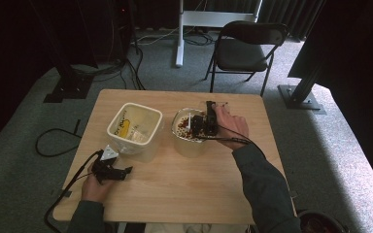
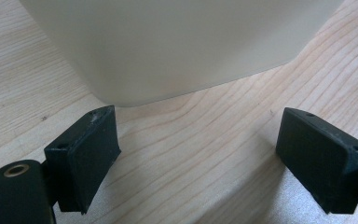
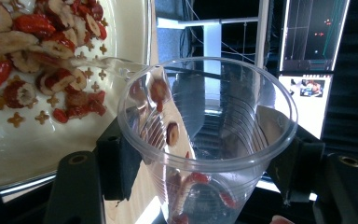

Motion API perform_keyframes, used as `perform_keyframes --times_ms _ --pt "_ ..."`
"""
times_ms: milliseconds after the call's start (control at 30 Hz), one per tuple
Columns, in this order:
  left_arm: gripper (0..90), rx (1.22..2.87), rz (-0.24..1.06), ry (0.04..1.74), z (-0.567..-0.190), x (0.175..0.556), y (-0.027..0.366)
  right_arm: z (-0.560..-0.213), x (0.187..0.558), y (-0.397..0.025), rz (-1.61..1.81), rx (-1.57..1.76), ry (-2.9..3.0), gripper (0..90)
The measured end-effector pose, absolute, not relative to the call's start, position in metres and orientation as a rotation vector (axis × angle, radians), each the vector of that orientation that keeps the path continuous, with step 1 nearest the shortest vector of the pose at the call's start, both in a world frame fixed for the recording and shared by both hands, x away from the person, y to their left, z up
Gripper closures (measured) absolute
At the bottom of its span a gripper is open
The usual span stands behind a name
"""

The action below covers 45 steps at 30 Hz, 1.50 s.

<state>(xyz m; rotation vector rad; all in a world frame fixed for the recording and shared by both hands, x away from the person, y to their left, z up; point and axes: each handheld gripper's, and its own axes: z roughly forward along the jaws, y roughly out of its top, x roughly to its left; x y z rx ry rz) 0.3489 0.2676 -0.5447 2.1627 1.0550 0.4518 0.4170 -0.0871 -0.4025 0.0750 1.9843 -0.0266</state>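
A round tub (image 1: 188,141) at the table's middle holds red dried fruit, pale slices and small cereal pieces (image 3: 37,70). My right gripper (image 1: 202,124) hovers over the tub's right rim, shut on a clear plastic cup (image 3: 205,140) tipped on its side toward the tub. A few red and pale pieces cling inside the cup. A square white container (image 1: 135,130) with a yellow packet in it stands to the left. My left gripper (image 1: 125,171) rests low on the table in front of that container (image 2: 177,42), its jaws (image 2: 196,135) open with bare wood between them.
The wooden table (image 1: 175,189) has bare room along its front half. A black folding chair (image 1: 245,48) and a white desk leg (image 1: 179,34) stand beyond the far edge. Black cables (image 1: 53,141) lie on the carpet at left.
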Motion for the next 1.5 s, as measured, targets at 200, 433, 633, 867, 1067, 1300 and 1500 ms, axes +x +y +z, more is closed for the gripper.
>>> perform_keyframes --times_ms 200,433,633,867,1067,1300,1500 --pt "13.6 2.163 0.452 1.055 -0.5447 0.3489 0.2676 -0.4042 0.4175 -0.0871 -0.046 0.061 1.984 34.8" --pt "13.6 2.163 0.452 1.055 -0.5447 0.3489 0.2676 -0.4040 0.4174 -0.0859 -0.076 0.032 1.976 34.8" --pt "13.6 2.163 0.452 1.055 -0.5447 0.3489 0.2676 -0.4043 0.4178 -0.0850 -0.111 0.013 1.971 34.7" --pt "13.6 2.162 0.452 1.055 -0.5448 0.3489 0.2675 -0.4067 0.4192 -0.0857 -0.150 -0.004 1.971 34.6" --pt "13.6 2.163 0.452 1.055 -0.5447 0.3489 0.2676 -0.4074 0.4194 -0.0858 -0.167 -0.015 1.972 34.4" --pt "13.6 2.163 0.452 1.055 -0.5447 0.3489 0.2676 -0.4085 0.4204 -0.0852 -0.199 -0.034 1.970 34.4" --pt "13.6 2.163 0.452 1.055 -0.5447 0.3489 0.2676 -0.4084 0.4206 -0.0844 -0.210 -0.045 1.966 34.3"
